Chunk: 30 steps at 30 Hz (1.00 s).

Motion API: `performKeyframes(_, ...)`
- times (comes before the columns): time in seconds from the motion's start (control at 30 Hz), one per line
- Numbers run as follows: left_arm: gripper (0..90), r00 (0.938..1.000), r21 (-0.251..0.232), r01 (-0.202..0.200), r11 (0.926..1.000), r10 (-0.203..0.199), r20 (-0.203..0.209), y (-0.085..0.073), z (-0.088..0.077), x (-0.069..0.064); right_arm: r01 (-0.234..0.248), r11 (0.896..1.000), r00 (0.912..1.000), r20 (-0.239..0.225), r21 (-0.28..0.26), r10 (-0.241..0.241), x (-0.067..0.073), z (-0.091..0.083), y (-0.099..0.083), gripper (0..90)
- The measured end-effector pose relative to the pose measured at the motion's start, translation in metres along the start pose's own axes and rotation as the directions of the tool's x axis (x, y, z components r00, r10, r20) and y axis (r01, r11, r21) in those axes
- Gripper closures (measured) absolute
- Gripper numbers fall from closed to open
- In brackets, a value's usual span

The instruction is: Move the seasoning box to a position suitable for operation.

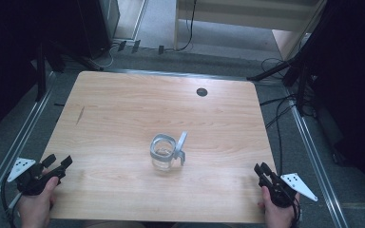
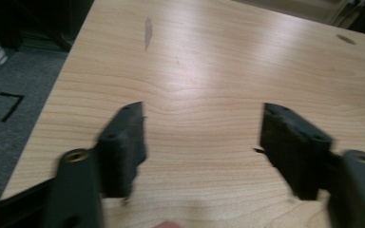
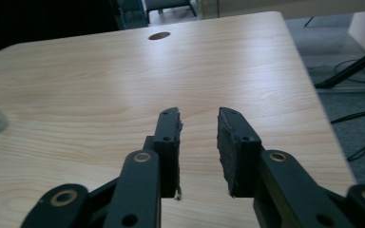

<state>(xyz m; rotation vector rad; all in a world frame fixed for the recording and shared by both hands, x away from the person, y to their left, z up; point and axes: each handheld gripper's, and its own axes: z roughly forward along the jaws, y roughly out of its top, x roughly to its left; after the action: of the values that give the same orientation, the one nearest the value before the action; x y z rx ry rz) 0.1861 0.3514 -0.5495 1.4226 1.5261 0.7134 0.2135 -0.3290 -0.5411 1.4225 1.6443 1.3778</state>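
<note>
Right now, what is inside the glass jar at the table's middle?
The jar looks empty: through its open mouth only clear glass shows. Its hinged lid stands open beside the mouth. Glare hides the very bottom.

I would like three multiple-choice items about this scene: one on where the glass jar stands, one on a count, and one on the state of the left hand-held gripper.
1. Where is the glass jar?
A. near the middle of the table
B. at the far left corner
C. on the floor

2. How many hand-held grippers are in the high view?
A. one
B. two
C. three

3. How are the jaws of the left hand-held gripper?
A. shut on the jar
B. shut on nothing
C. wide apart

Answers: 1 A, the jar stands mid-table with bare wood around it. 2 B, one at each near corner, the right hand-held gripper included. 3 C, bare wood shows between the jaws.
</note>
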Motion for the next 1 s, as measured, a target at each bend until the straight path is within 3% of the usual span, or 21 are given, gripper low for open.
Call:
performKeyframes(0.1, 53.9, 0.9999, 0.014, -0.015, 0.9998, 0.015, 0.005, 0.000, 0.001, -0.006, -0.016, 1.000, 0.9999, 0.004, -0.003, 0.016, 0.008, -0.001, 0.002, 75.1)
performKeyframes(0.13, 62.8, 0.9990, 0.029, 0.014, 0.9995, -0.015, 0.043, 0.001, 0.004, -0.012, -0.045, 0.999, 0.9990, -0.004, -0.001, 0.045, 0.019, -0.001, 0.005, 83.2)
performKeyframes(0.2, 73.1, 0.9951, 0.044, 0.015, 0.9989, -0.020, 0.097, 0.003, 0.008, -0.022, -0.048, 0.999, 0.9974, -0.053, 0.002, 0.048, 0.034, 0.002, 0.007, 90.0)
performKeyframes(0.23, 77.2, 0.9951, 0.044, 0.015, 0.9989, -0.020, 0.097, 0.003, 0.008, -0.022, -0.048, 0.999, 0.9974, -0.053, 0.002, 0.048, 0.034, 0.002, 0.007, 90.0)
performKeyframes(0.27, 80.6, 0.9921, 0.046, 0.002, 0.9990, -0.008, 0.125, 0.005, 0.010, -0.030, -0.020, 1.000, 0.9931, -0.115, 0.013, 0.021, 0.052, 0.005, 0.009, 90.0)
performKeyframes(0.3, 84.4, 0.9832, 0.050, -0.020, 0.9985, 0.011, 0.182, 0.009, 0.015, -0.046, -0.002, 1.000, 0.9890, -0.148, 0.023, 0.005, 0.062, 0.007, 0.009, 90.0)
performKeyframes(0.33, 86.9, 0.9832, 0.050, -0.020, 0.9985, 0.011, 0.182, 0.009, 0.015, -0.046, 0.007, 1.000, 0.9837, -0.180, 0.031, -0.002, 0.073, 0.009, 0.009, 90.0)
performKeyframes(0.37, 89.4, 0.9712, 0.052, -0.048, 0.9975, 0.034, 0.236, 0.012, 0.020, -0.065, 0.013, 0.999, 0.9783, -0.207, 0.035, -0.006, 0.083, 0.012, 0.008, 90.0)
performKeyframes(0.4, 90.0, 0.9712, 0.052, -0.048, 0.9975, 0.034, 0.236, 0.012, 0.020, -0.065, 0.013, 0.999, 0.9783, -0.207, 0.035, -0.006, 0.083, 0.012, 0.008, 90.0)
performKeyframes(0.43, 90.0, 0.9630, 0.051, -0.060, 0.9969, 0.044, 0.266, 0.014, 0.023, -0.075, 0.030, 0.998, 0.9674, -0.253, 0.055, -0.015, 0.105, 0.019, 0.006, 90.0)
performKeyframes(0.47, 90.0, 0.9441, 0.055, -0.090, 0.9944, 0.068, 0.323, 0.016, 0.030, -0.094, 0.043, 0.997, 0.9604, -0.278, 0.059, -0.025, 0.115, 0.023, 0.005, 90.0)
performKeyframes(0.5, 90.0, 0.9351, 0.055, -0.104, 0.9931, 0.079, 0.345, 0.018, 0.034, -0.103, 0.052, 0.996, 0.9536, -0.299, 0.068, -0.030, 0.124, 0.026, 0.005, 90.0)
performKeyframes(0.53, 90.0, 0.9351, 0.055, -0.104, 0.9931, 0.079, 0.345, 0.018, 0.034, -0.103, 0.055, 0.996, 0.9472, -0.319, 0.075, -0.029, 0.133, 0.030, 0.004, 90.0)
performKeyframes(0.57, 90.0, 0.9254, 0.053, -0.110, 0.9925, 0.083, 0.370, 0.018, 0.037, -0.113, 0.062, 0.995, 0.9402, -0.339, 0.081, -0.031, 0.141, 0.034, 0.003, 90.0)
performKeyframes(0.6, 90.0, 0.9082, 0.056, -0.127, 0.9902, 0.094, 0.408, 0.021, 0.044, -0.131, 0.065, 0.994, 0.9345, -0.355, 0.088, -0.030, 0.149, 0.038, 0.002, 90.0)
performKeyframes(0.63, 90.0, 0.9082, 0.056, -0.127, 0.9902, 0.094, 0.408, 0.021, 0.044, -0.131, 0.067, 0.993, 0.9289, -0.369, 0.094, -0.028, 0.155, 0.042, 0.001, 90.0)
performKeyframes(0.67, 90.0, 0.8964, 0.060, -0.136, 0.9889, 0.097, 0.433, 0.023, 0.051, -0.146, 0.067, 0.993, 0.9226, -0.385, 0.099, -0.024, 0.162, 0.046, 0.001, 90.0)
performKeyframes(0.73, 90.0, 0.8913, 0.061, -0.142, 0.9879, 0.101, 0.442, 0.024, 0.055, -0.152, 0.072, 0.992, 0.9182, -0.395, 0.103, -0.026, 0.168, 0.049, 0.000, 90.0)
performKeyframes(0.77, 90.0, 0.8845, 0.068, -0.143, 0.9873, 0.097, 0.456, 0.025, 0.062, -0.163, 0.087, 0.990, 0.9097, -0.414, 0.109, -0.034, 0.178, 0.057, -0.001, 90.0)
performKeyframes(0.83, 90.0, 0.8818, 0.079, -0.140, 0.9870, 0.088, 0.463, 0.025, 0.068, -0.169, 0.107, 0.986, 0.9033, -0.427, 0.128, -0.043, 0.185, 0.065, -0.003, 90.0)
performKeyframes(1.0, 90.0, 0.8696, 0.099, -0.149, 0.9840, 0.083, 0.487, 0.023, 0.074, -0.177, 0.116, 0.981, 0.9071, -0.419, 0.154, -0.041, 0.188, 0.080, -0.005, 90.0)
